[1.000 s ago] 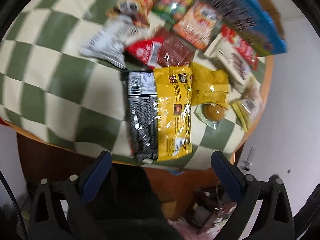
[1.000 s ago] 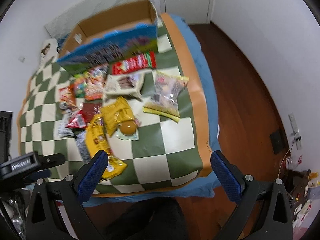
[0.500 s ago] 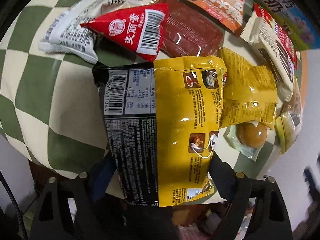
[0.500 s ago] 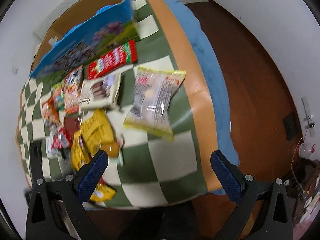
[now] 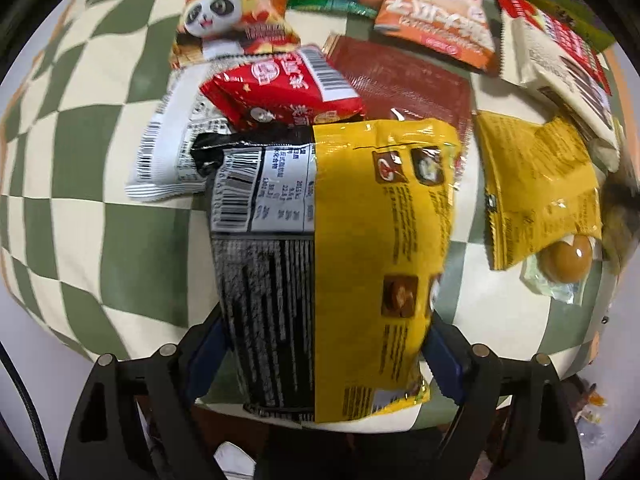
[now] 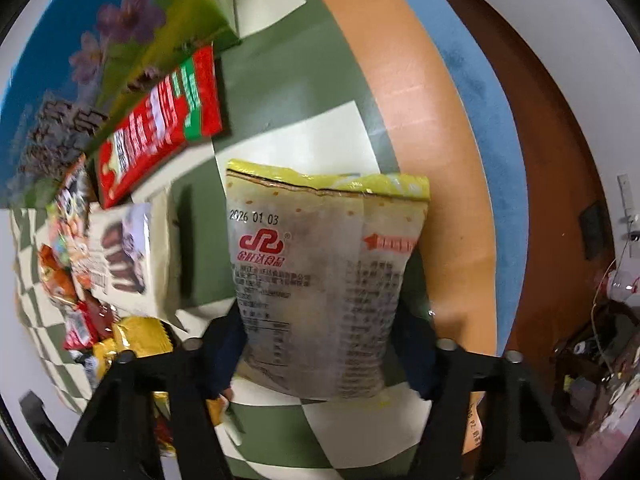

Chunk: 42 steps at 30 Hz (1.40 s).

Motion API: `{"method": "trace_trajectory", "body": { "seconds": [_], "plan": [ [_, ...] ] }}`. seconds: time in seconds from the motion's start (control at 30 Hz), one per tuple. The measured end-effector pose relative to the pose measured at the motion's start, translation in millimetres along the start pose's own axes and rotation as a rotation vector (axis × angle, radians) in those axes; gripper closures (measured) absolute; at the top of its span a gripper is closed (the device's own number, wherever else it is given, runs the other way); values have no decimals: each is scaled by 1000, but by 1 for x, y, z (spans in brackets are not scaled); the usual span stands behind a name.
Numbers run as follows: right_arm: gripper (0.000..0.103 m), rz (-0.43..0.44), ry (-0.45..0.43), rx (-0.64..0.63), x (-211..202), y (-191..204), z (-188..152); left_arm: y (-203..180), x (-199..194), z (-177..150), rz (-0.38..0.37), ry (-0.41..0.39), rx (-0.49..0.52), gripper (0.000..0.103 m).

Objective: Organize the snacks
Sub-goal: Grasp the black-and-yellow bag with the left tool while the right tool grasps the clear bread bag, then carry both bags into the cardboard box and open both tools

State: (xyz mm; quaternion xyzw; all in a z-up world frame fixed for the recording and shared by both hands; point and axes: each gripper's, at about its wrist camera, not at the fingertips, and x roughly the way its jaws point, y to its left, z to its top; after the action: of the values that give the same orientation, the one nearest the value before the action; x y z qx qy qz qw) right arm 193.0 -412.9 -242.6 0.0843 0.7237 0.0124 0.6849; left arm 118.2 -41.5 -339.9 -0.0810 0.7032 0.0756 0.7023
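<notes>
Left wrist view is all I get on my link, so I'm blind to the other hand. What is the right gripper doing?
Observer: The right gripper has its fingers on either side of a pale, yellow-topped plastic snack bag.
Operator: Is that bag printed with anything I could log?
Observer: A date, 2026 01 03, above a red logo.
Operator: What lies beside it on the checkered cloth?
Observer: On its left, a cream packet picturing chocolate biscuits; beyond that, a red and green flat packet.
Operator: Where is the table edge from there?
Observer: To the bag's right, an orange border, then a blue strip, then brown wooden floor.
</notes>
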Motion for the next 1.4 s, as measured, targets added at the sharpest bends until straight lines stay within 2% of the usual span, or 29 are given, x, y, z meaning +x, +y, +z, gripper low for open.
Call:
{"method": "trace_trajectory", "body": {
  "seconds": [0.13,0.27,0.37,0.43,0.5,0.57,0.67,0.77,0.9,1.0,1.1,1.23,1.27,1.33,1.4],
  "plan": [
    [48,-6,43,-86,2,5,-31,4,15,-10,-45,21,-32,16],
    [47,-19,82,-151,7,10,-64,7,12,-30,-64,-9,-22,17],
    [41,-27,85,-112,9,8,-71,15,-11,-47,-65,-34,10,17],
    [41,-23,71,-66,11,4,-72,14,-20,-47,-67,-53,32,17],
    [42,-38,63,-38,16,-1,-72,20,-31,-61,-72,-77,67,17],
    [52,-50,37,-23,16,-1,-68,31,-41,-76,-78,-99,100,17],
    [55,-59,2,-10,9,5,-78,39,-60,-98,-96,-123,141,18],
    [56,-22,-10,10,-6,13,-85,48,-91,-118,-133,-142,153,18],
    [57,59,-47,-3,-44,21,-82,65,-147,-122,-186,-205,155,18],
    [57,127,-99,-54,-88,39,-69,76,-198,-101,-220,-271,147,18],
    [57,196,-150,-121,-136,68,-38,65,-241,-60,-257,-335,131,17],
    [57,243,-228,-207,-177,105,14,36,-255,4,-247,-386,145,17],
    [57,240,-249,-225,-182,113,28,28,-251,28,-237,-390,137,17],
    [57,226,-282,-253,-182,137,65,13,-235,80,-230,-365,122,17],
    [57,226,-280,-268,-176,152,105,8,-220,115,-213,-331,110,17]
  ]
}}
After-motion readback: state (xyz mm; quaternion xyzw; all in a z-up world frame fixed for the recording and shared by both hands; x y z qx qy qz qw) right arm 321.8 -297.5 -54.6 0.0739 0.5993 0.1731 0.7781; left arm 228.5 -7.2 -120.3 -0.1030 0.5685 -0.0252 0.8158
